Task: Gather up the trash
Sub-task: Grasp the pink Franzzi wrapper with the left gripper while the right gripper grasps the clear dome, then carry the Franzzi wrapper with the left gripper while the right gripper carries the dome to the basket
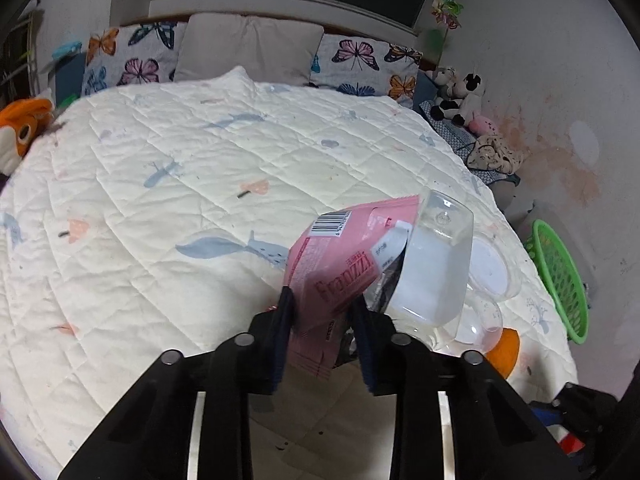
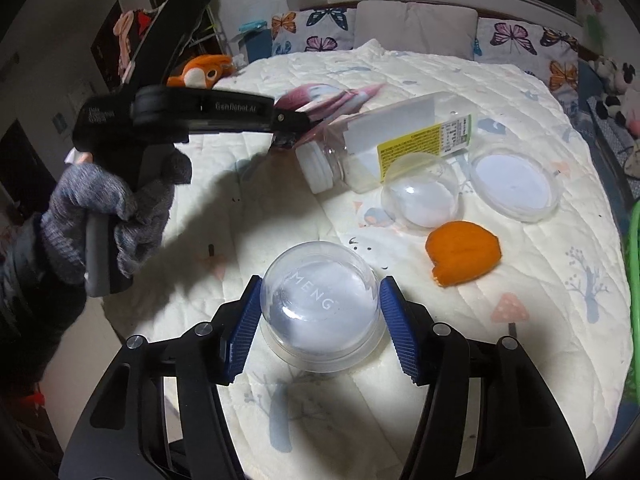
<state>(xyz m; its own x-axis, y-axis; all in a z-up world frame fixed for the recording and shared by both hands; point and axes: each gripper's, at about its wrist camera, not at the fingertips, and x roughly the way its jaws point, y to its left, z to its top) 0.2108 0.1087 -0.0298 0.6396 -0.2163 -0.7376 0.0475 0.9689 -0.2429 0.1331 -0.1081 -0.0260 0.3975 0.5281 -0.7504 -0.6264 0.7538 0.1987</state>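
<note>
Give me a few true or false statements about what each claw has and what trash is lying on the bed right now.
1. The left claw grips a pink wrapper. True.
2. The right claw closes on an orange peel. False: it clamps a clear dome cup; the orange peel lies loose on the quilt.
3. The clear bottle lies on its side. True.
4. The green basket sits on the bed. False: it is beside the bed.

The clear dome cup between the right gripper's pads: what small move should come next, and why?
Probably lift it straight up. The right gripper has both blue pads pressed on the clear dome cup, which sits on the quilt; the green basket waits at the right edge. The left gripper already pinches the pink wrapper.
</note>
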